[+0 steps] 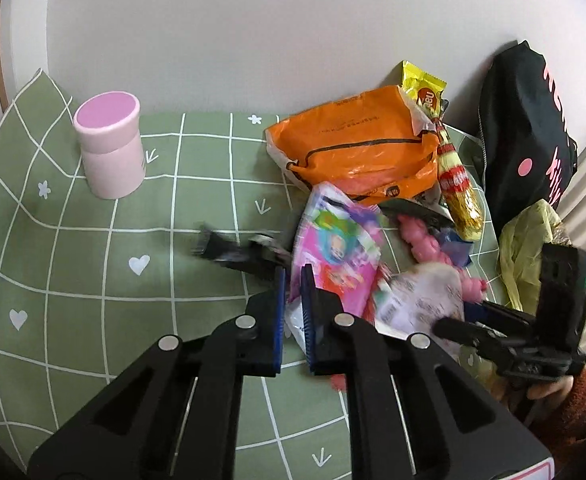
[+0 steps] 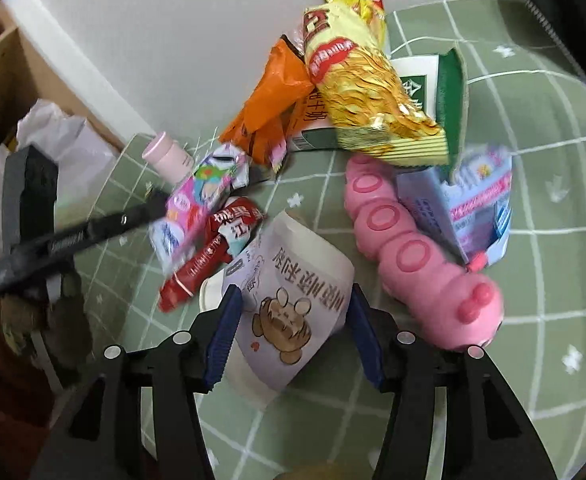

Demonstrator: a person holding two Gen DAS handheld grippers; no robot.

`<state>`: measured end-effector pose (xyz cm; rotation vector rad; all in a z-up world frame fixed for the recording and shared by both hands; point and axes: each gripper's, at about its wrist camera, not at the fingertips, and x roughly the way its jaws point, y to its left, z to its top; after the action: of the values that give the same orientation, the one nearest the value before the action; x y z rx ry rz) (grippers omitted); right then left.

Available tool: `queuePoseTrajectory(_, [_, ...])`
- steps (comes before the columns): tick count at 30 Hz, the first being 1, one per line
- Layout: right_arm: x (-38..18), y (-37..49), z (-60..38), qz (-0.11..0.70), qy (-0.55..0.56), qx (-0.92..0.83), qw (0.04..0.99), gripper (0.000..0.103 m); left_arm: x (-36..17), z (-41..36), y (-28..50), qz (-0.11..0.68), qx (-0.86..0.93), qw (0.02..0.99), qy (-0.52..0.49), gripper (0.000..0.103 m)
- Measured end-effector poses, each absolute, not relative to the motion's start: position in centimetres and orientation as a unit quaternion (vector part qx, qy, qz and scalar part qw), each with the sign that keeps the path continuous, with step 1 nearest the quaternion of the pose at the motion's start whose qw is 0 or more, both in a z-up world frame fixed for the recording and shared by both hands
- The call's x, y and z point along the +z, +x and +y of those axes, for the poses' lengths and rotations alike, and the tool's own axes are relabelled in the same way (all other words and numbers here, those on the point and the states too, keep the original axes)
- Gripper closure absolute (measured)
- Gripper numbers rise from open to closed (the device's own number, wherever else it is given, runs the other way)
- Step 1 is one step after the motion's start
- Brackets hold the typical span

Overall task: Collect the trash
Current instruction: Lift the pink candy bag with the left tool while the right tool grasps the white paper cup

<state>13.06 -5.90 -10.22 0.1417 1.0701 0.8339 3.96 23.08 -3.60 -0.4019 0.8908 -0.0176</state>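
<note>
A pile of trash lies on a green checked tablecloth point(image 1: 93, 280). My left gripper point(image 1: 293, 276) is shut on a pink colourful wrapper point(image 1: 341, 252), which also shows in the right wrist view point(image 2: 197, 200) held by that gripper. My right gripper point(image 2: 293, 300) is open, its jaws on either side of a white paper cup with a cartoon print point(image 2: 293, 300); I cannot tell if they touch it. The cup shows in the left wrist view point(image 1: 421, 300). An orange plastic bag point(image 1: 357, 140), a yellow snack bag point(image 2: 365, 100) and a red wrapper point(image 2: 209, 256) lie nearby.
A pink caterpillar toy point(image 2: 413, 256) lies right of the cup. A pink lidded jar point(image 1: 109, 144) stands at the back left. A black bag point(image 1: 525, 128) leans on the wall. A green carton point(image 2: 433, 92) and a pale blue box point(image 2: 473, 208) lie behind.
</note>
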Motion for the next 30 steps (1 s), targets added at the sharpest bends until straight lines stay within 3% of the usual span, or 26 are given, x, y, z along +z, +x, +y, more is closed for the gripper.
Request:
queuePoseTrajectory(4, [-9.7, 14.0, -5.6, 0.495, 0.073, 0.385, 0.775, 0.057, -3.5, 23.0, 3.6, 0.428, -0.008, 0.883, -0.19, 0.095])
queuePoseTrajectory(12, [-4.1, 12.9, -5.1, 0.425, -0.035, 0.371, 0.825, 0.091, -2.3, 23.2, 3.0, 0.411, -0.007, 0.891, -0.195, 0.095])
queuePoseTrajectory(20, [-2.7, 12.5, -6.6, 0.412, -0.071, 0.349, 0.838, 0.093, -3.3, 23.0, 4.0, 0.421, -0.023, 0.881, -0.213, 0.096])
queuePoseTrajectory(24, [-3.0, 12.1, -7.2, 0.416, -0.065, 0.345, 0.839, 0.094, -4.9, 22.6, 5.2, 0.445, -0.027, 0.865, -0.229, 0.082])
queuePoseTrajectory(26, [-2.8, 11.9, -7.4, 0.414, -0.066, 0.342, 0.841, 0.094, -5.4, 22.4, 5.8, 0.455, -0.025, 0.859, -0.234, 0.082])
queuePoseTrajectory(28, [-2.5, 11.6, -7.3, 0.409, -0.067, 0.339, 0.844, 0.094, -5.1, 22.1, 6.1, 0.451, -0.02, 0.863, -0.225, 0.099])
queuePoseTrajectory(30, [-1.9, 11.3, -7.6, 0.402, -0.065, 0.338, 0.849, 0.094, -4.1, 21.7, 6.1, 0.439, -0.02, 0.873, -0.21, 0.1])
